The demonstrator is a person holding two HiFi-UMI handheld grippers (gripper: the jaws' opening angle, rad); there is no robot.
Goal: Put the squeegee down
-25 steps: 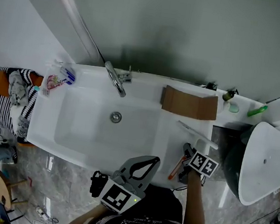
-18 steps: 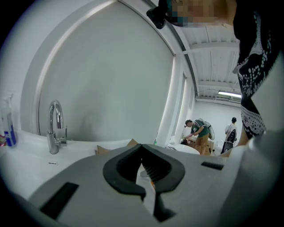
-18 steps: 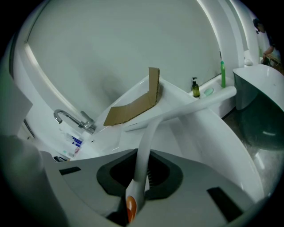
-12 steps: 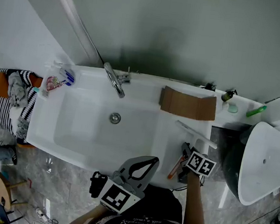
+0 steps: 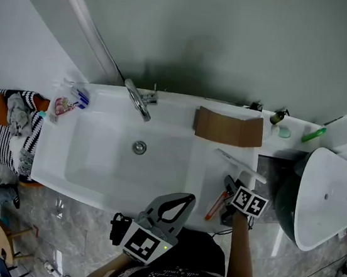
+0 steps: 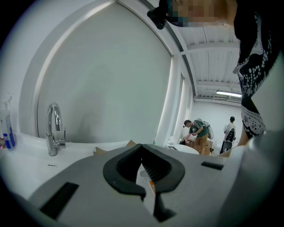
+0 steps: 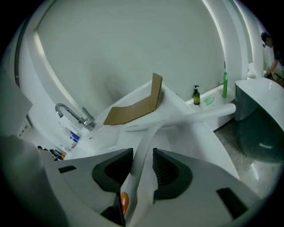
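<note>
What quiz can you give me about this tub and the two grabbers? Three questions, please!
1. True or false: the left gripper holds the squeegee.
2. Which of these lies on the far rim of the white tub? A. a bent piece of cardboard B. a red bucket C. a book
3. What stands between the jaws of the right gripper?

Key
1. False: its jaws are shut on nothing.
2. A.
3. The squeegee's white handle. The jaws have just been opening, with the handle between them.
</note>
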